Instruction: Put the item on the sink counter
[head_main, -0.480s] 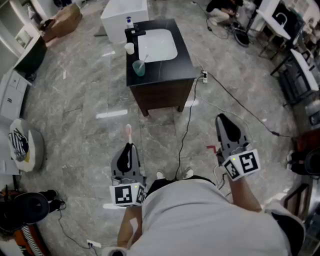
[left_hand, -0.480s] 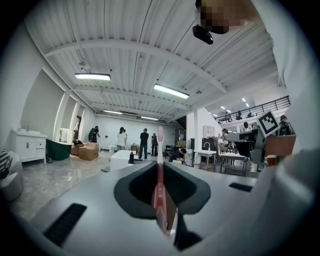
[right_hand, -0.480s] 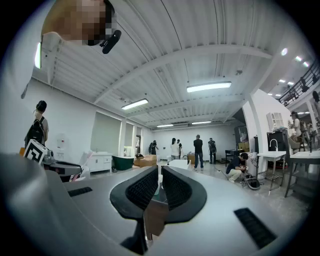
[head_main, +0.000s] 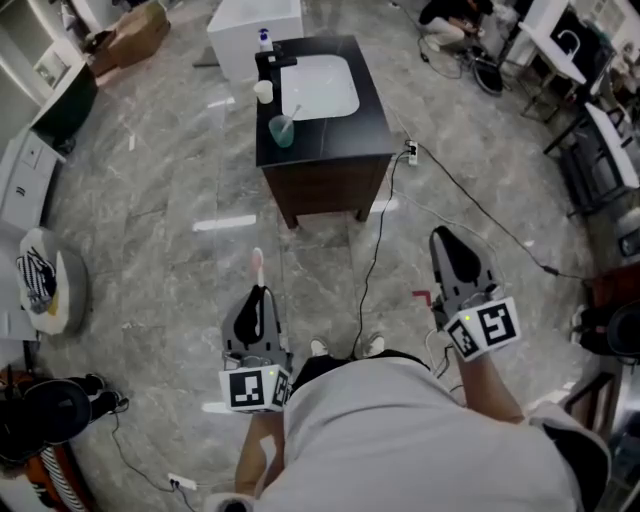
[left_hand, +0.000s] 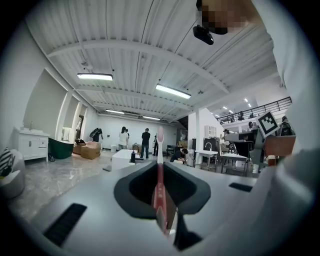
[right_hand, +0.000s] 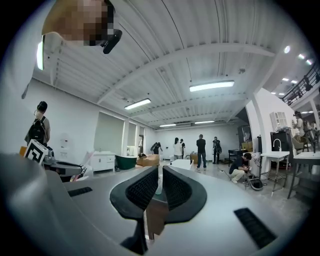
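Left tool (left_hand: 160, 172) clamped on toothbrush (left_hand: 159, 186): slim pinkish-red handle, pale head, upright, projecting past the jaw tips. Right tool (right_hand: 159, 186) closed to a thin slit, gripping nothing. Both over marble floor (head_main: 160, 200), well apart from black sink bench (head_main: 330, 135) bearing green cup (head_main: 282, 131).

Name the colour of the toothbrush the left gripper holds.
Pink toothbrush; clearest in left gripper view.

Two grippers (head_main: 258, 296) (head_main: 447, 241), one toothbrush (head_main: 257, 265), one sink counter (head_main: 330, 135), two cups (green cup (head_main: 281, 132), white cup (head_main: 263, 91))
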